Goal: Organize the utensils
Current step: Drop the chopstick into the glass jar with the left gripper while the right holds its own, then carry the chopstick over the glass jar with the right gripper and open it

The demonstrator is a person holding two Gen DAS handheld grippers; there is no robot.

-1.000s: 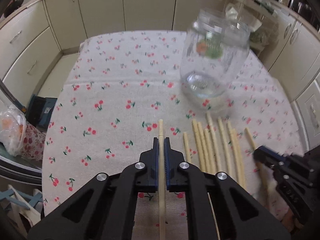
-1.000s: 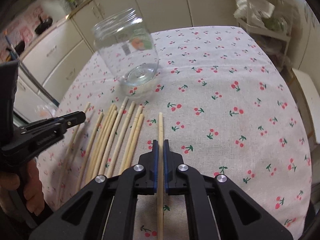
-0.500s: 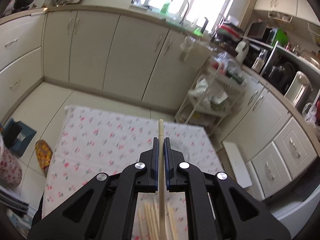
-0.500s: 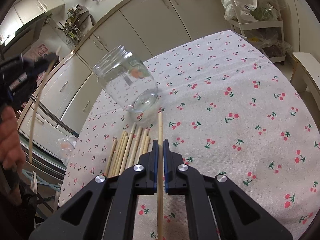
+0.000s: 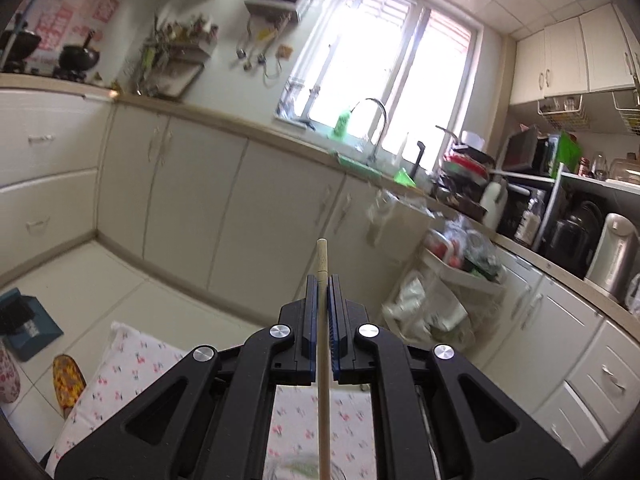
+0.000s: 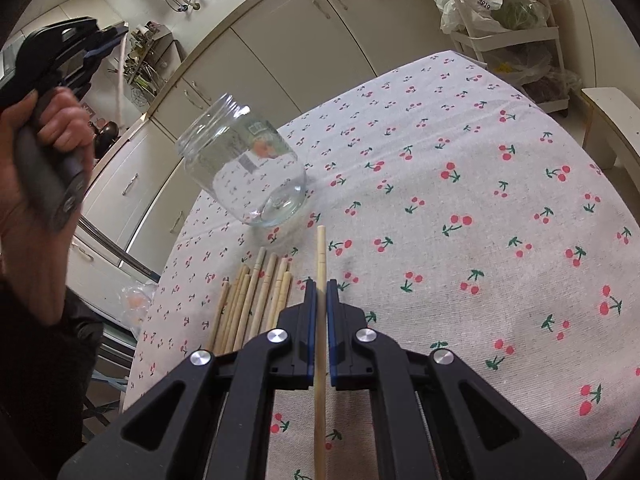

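Observation:
My left gripper (image 5: 323, 280) is shut on a wooden chopstick (image 5: 322, 256), raised high and pointing at the kitchen cabinets. The right wrist view shows that left gripper (image 6: 116, 36) at the upper left in a hand (image 6: 28, 184), its chopstick (image 6: 120, 80) hanging down above and left of a clear glass jar (image 6: 244, 172). The jar stands empty and upright on the cherry-print tablecloth (image 6: 460, 200). My right gripper (image 6: 319, 286) is shut on a second chopstick (image 6: 320, 256) over the cloth. Several loose chopsticks (image 6: 252, 296) lie in a row just left of it.
Cream kitchen cabinets (image 5: 192, 200) line the far wall, with a sink and tap (image 5: 376, 128) under the window. A white trolley with bags (image 6: 508, 20) stands beyond the table's far right corner. A white stool (image 6: 612, 120) sits at the right edge.
My left gripper rose off the table with its chopstick and tilted up until the table left its view. The right gripper stayed nearly in place, tilting slightly with its chopstick.

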